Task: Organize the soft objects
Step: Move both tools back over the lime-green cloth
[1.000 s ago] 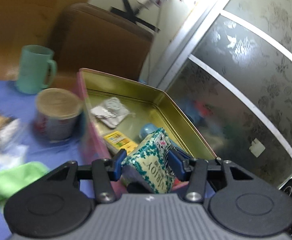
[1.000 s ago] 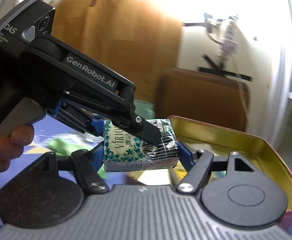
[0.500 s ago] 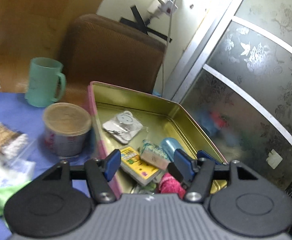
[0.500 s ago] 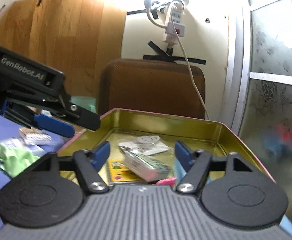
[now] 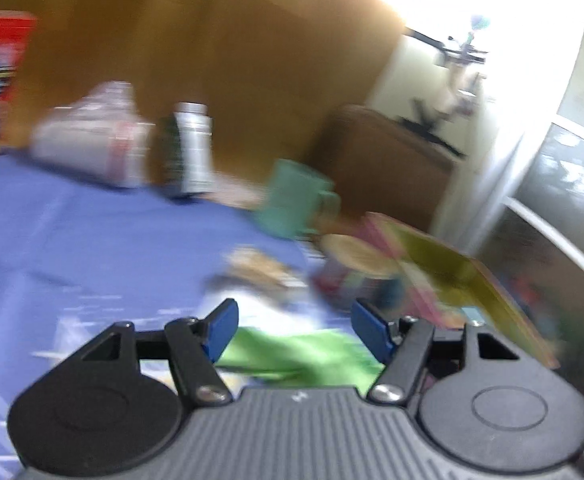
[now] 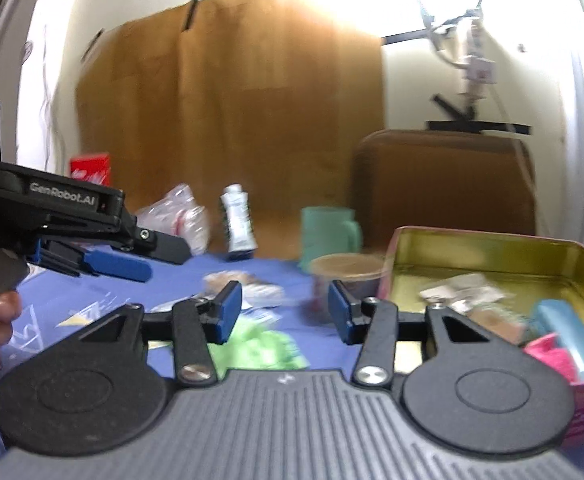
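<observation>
tabletop (image 6: pixel 92 320): blue, cluttered.
cloth (image 6: pixel 260 348): green, probably limp and light; pinching a raised fold.
left tongs (image 5: pixel 292 326): opening, empty.
right tongs (image 6: pixel 284 312): closing, empty.

"GenRobot.AI" in white on the left claw (image 6: pixel 132 258)

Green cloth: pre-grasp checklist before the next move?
1. Left gripper empty: ok, jaws opening, nothing between them.
2. Right gripper empty: ok, jaws closing on nothing.
3. Green cloth lies free on the blue tablecloth: ok.
4. Left gripper lined up on the cloth: cannot tell, its view is blurred.
5. Tin open, room inside: ok.
6. Lidded cup beside the tin's wall, in the carry path: cannot tell.
</observation>
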`<state>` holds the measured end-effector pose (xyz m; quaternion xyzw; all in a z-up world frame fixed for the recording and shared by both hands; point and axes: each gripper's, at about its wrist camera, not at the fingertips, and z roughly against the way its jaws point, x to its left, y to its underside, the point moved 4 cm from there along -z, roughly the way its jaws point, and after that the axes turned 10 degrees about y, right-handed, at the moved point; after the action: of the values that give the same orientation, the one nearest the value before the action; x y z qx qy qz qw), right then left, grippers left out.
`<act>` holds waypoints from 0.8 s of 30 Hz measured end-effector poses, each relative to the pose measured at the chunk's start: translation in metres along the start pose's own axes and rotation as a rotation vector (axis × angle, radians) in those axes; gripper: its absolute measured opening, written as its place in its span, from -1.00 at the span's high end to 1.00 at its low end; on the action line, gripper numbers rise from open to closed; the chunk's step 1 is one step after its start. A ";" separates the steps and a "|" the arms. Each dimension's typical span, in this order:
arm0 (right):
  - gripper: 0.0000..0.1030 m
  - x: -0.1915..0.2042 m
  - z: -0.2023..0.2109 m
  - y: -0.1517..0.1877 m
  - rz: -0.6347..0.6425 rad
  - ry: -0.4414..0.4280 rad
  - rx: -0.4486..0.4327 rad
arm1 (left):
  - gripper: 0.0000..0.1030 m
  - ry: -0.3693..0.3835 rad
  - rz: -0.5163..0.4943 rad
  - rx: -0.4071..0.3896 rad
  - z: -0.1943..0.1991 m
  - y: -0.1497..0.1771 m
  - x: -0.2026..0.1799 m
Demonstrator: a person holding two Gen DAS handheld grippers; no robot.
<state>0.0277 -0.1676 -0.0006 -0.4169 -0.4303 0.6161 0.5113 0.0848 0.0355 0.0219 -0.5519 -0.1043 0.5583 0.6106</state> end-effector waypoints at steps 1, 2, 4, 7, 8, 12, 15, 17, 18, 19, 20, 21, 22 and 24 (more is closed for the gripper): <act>0.02 0.008 -0.001 0.002 0.007 -0.012 0.003 | -0.24 -0.026 0.003 -0.006 0.004 0.001 0.010; 0.02 0.015 -0.002 0.003 0.014 -0.022 0.006 | -0.24 -0.053 0.009 -0.013 0.007 0.003 0.021; 0.02 0.025 -0.003 0.004 0.036 -0.028 0.010 | -0.24 -0.082 0.035 -0.018 0.012 0.007 0.039; 0.02 0.037 -0.008 0.008 0.064 -0.032 0.029 | -0.24 -0.082 0.089 -0.015 0.012 0.014 0.057; 0.02 0.040 -0.009 0.010 0.068 -0.035 0.039 | -0.24 -0.078 0.103 -0.012 0.011 0.015 0.061; 0.02 0.048 -0.011 0.015 0.078 -0.052 0.063 | -0.24 -0.058 0.094 -0.023 0.010 0.014 0.061; 0.02 0.052 -0.010 0.019 0.088 -0.060 0.068 | -0.24 -0.053 0.078 -0.015 0.010 0.017 0.060; 0.02 0.055 -0.010 0.021 0.095 -0.060 0.072 | -0.24 -0.051 0.075 -0.017 0.012 0.017 0.059; 0.02 0.054 -0.010 0.021 0.094 -0.061 0.073 | -0.24 -0.050 0.076 -0.016 0.012 0.018 0.059; 0.01 0.055 -0.010 0.021 0.092 -0.062 0.074 | -0.24 -0.050 0.079 -0.015 0.012 0.018 0.059; 0.01 0.054 -0.010 0.021 0.089 -0.062 0.075 | -0.24 -0.050 0.081 -0.015 0.012 0.018 0.060; 0.01 0.054 -0.011 0.021 0.085 -0.062 0.077 | -0.24 -0.050 0.082 -0.014 0.012 0.018 0.060; 0.01 0.053 -0.011 0.021 0.084 -0.065 0.078 | -0.24 -0.050 0.083 -0.012 0.012 0.018 0.060; 0.01 0.053 -0.011 0.021 0.083 -0.069 0.079 | -0.24 -0.052 0.082 -0.009 0.011 0.018 0.060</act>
<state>0.0258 -0.1158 -0.0276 -0.3924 -0.4056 0.6671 0.4863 0.0878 0.0856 -0.0178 -0.5438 -0.0998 0.5965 0.5818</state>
